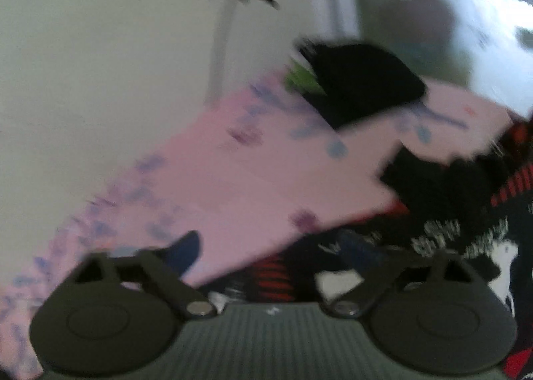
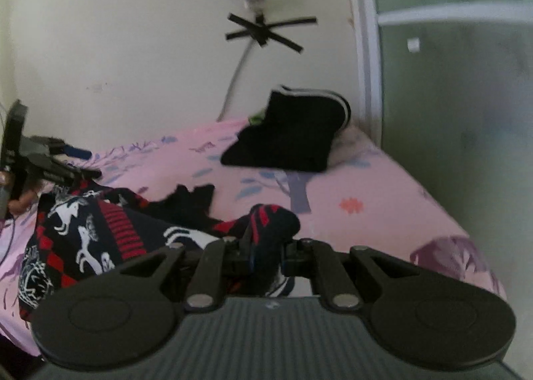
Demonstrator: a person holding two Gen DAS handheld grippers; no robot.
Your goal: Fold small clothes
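Right gripper: while I watch the right wrist view, my right gripper [image 2: 266, 261] is clenched on the patterned garment [image 2: 110, 233].
Garment axis: from those fingers it stretches leftward along the pink sheet [image 2: 366, 187].
Left gripper: my left gripper [image 1: 266, 246] has its fingers spread wide, released.
Beyond: folded black stack [image 2: 293, 133], well ahead of my right fingers.
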